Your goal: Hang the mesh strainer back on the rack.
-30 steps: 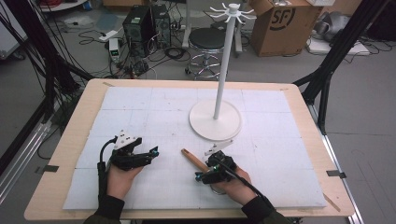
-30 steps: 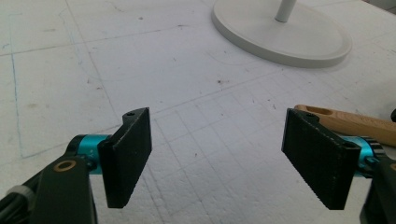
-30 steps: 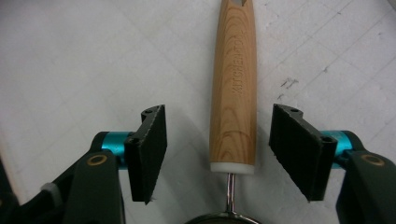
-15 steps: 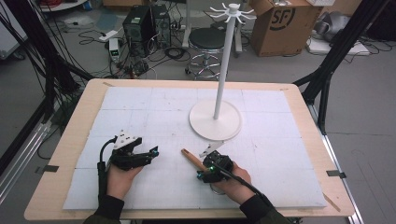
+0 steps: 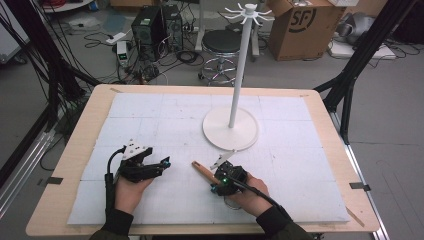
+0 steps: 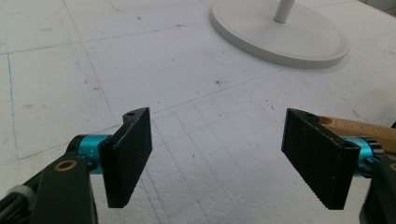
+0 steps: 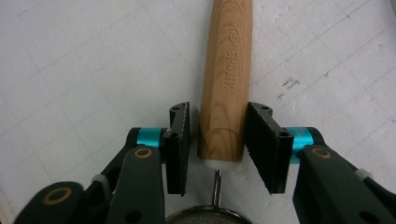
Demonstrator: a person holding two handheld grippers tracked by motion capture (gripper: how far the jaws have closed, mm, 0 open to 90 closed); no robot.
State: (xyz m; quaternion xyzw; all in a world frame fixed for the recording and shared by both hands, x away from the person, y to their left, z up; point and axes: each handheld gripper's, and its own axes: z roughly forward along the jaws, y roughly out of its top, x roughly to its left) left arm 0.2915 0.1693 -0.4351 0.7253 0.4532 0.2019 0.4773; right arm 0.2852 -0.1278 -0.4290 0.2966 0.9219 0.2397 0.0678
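Already my right gripper (image 7: 218, 140) had been closing around the strainer's wooden handle (image 7: 226, 79), lying flat on the white mat (image 5: 150, 115); pads not quite touching. Light, stiff, smooth—gripping near the ferrule seemed wisest.

Right gripper (image 5: 218, 181): shifted slightly left and toward near table edge between earlier high views and now, drawing level with near end of wooden handle (image 7: 225, 84).

Jaws: have just been closing; now stand either side of handle, narrow gaps visible in right gripper view, pads not yet pressing.

Wooden handle: near end, formerly clear of gripper, now partly covered by gripper body in high view.
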